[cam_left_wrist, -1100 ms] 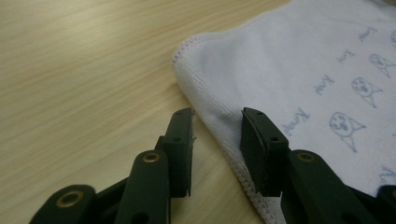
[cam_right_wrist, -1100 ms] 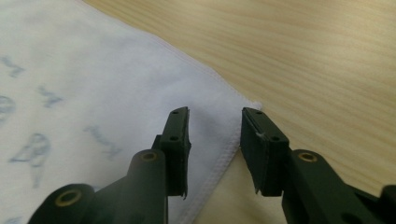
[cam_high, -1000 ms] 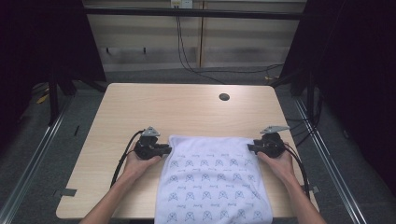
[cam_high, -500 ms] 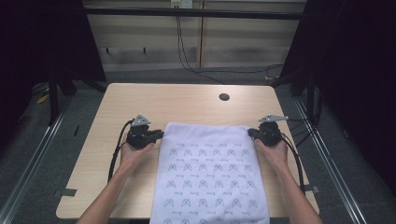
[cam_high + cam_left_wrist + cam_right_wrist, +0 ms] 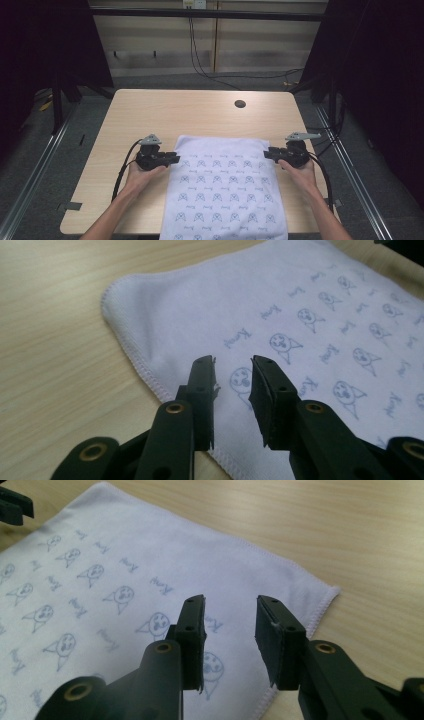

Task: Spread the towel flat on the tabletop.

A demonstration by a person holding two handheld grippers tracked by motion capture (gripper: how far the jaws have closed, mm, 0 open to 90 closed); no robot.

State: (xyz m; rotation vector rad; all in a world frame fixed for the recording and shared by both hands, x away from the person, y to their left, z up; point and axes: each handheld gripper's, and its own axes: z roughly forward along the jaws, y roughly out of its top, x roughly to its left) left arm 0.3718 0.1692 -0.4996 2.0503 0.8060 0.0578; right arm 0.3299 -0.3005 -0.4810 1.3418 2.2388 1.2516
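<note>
1. You're holding your left gripper (image 5: 172, 159) at the towel's (image 5: 227, 190) 9 o'clock edge, near the far-left corner, with the jaws pointing in toward 3 o'clock.
2. In the left gripper view those jaws are standing partly open and have just been opening. Nothing is pinched between them; the towel's stitched hem (image 5: 145, 372) is lying on the wood beneath the tips.
3. Your right gripper (image 5: 267, 153) is sitting at the towel's 3 o'clock edge by the far-right corner, jaws aiming toward 9 o'clock.
4. In the right gripper view its jaws are also gaping partway, having just been opening, with nothing gripped. The cloth and its far-right corner (image 5: 327, 592) are lying flat below them.
5. The towel, white with small blue printed faces, is lying spread flat on the worktop (image 5: 150, 112), filling the near middle, with its 6 o'clock end hanging over the near edge.
6. There's a small dark hole (image 5: 240, 104) in the worktop, out past the towel at about 12 o'clock.
</note>
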